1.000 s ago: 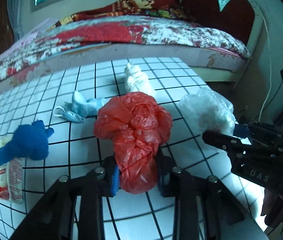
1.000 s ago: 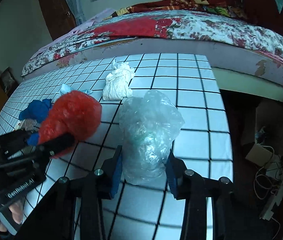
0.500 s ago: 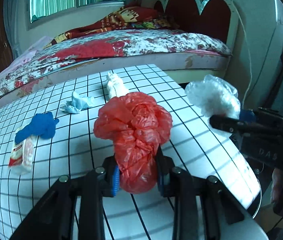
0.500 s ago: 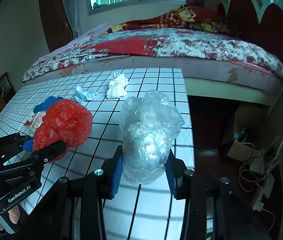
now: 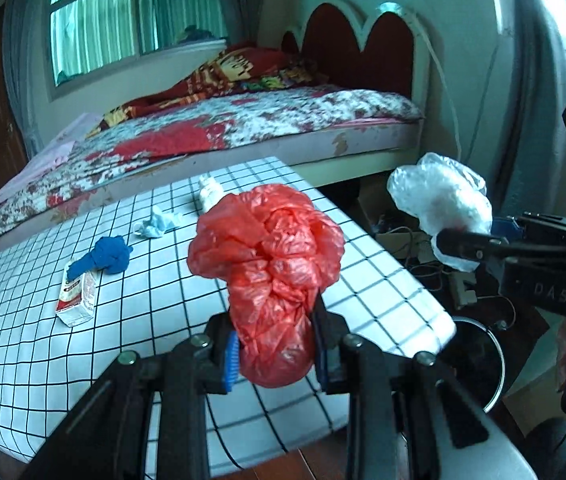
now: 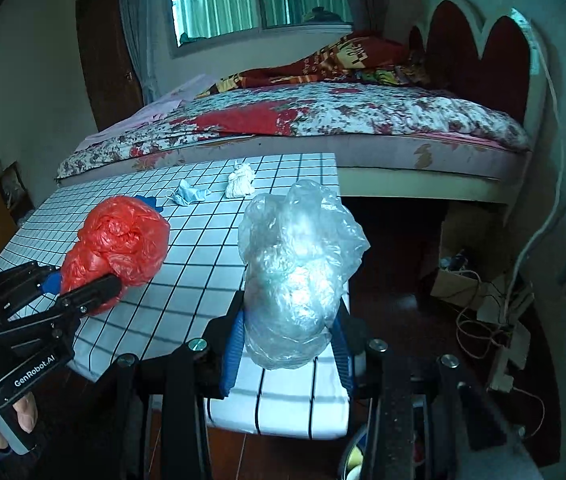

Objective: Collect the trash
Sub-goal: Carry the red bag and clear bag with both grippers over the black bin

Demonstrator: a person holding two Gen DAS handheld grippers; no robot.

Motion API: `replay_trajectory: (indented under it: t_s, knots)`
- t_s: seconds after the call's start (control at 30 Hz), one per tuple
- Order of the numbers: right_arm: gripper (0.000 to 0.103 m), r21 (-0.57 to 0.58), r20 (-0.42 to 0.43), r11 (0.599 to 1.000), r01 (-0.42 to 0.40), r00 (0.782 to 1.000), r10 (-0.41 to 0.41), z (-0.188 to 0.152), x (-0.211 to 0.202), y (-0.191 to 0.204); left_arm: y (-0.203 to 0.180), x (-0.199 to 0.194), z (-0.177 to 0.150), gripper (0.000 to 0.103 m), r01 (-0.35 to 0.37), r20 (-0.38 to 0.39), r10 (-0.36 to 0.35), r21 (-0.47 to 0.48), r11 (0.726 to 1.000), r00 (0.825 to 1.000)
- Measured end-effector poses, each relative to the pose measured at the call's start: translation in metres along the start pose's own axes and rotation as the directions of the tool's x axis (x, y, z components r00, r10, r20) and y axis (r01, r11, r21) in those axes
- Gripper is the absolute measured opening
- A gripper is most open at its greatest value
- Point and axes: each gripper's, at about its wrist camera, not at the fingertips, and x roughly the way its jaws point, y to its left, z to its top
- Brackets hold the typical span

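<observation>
Both claws have lifted off the table [image 5: 83, 360] edge: left claw [image 5: 275, 354] clamps red bag [image 5: 271, 264], right claw [image 6: 287, 350] clear bag [image 6: 299, 264] (2 held).

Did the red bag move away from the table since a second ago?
Yes. The red bag, pinched in the left tongs, has been lifted and pulled back toward the table's near edge, away from the white wad.

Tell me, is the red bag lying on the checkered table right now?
No, the red bag is clamped in the left gripper, lifted above the checkered table.
</observation>
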Motion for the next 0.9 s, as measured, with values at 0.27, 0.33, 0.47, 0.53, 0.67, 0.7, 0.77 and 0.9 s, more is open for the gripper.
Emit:
replay_trajectory:
  t_s: [0.27, 0.33, 0.47, 0.53, 0.67, 0.7, 0.77, 0.9]
  knots:
    - [0.041, 0.054, 0.010, 0.997, 0.055, 0.998, -0.055, -0.039, -0.051, -0.023, -0.043, -0.024, -0.017, 0.030, 0.086, 0.019, -0.087, 0.045, 0.995, 0.996]
    - [0.041, 0.067, 0.007, 0.995, 0.075, 0.997, -0.076, -0.049, -0.062, -0.030, -0.055, -0.027, -0.018, 0.030, 0.108, 0.016, -0.109, 0.059, 0.992, 0.994]
    - [0.041, 0.104, 0.000, 0.987, 0.119, 0.993, -0.120, -0.069, -0.084, -0.049, -0.084, -0.031, -0.025, 0.029, 0.159, 0.003, -0.160, 0.099, 0.982, 0.987]
    - [0.041, 0.123, -0.003, 0.983, 0.139, 0.990, -0.140, -0.078, -0.094, -0.058, -0.097, -0.032, -0.026, 0.030, 0.180, -0.002, -0.181, 0.116, 0.977, 0.983]
    - [0.041, 0.149, -0.018, 0.973, 0.175, 0.985, -0.174, -0.096, -0.109, -0.075, -0.121, -0.030, -0.031, 0.029, 0.220, -0.020, -0.220, 0.141, 0.965, 0.975]
    - [0.041, 0.156, -0.023, 0.971, 0.184, 0.983, -0.183, -0.101, -0.112, -0.079, -0.127, -0.028, -0.033, 0.029, 0.231, -0.029, -0.229, 0.144, 0.962, 0.973]
    - [0.041, 0.174, -0.034, 0.964, 0.200, 0.980, -0.197, -0.110, -0.117, -0.089, -0.138, -0.024, -0.036, 0.030, 0.248, -0.045, -0.244, 0.149, 0.957, 0.969]
    - [0.041, 0.196, -0.052, 0.955, 0.223, 0.975, -0.217, -0.126, -0.123, -0.106, -0.155, -0.015, -0.043, 0.029, 0.276, -0.080, -0.266, 0.163, 0.947, 0.961]
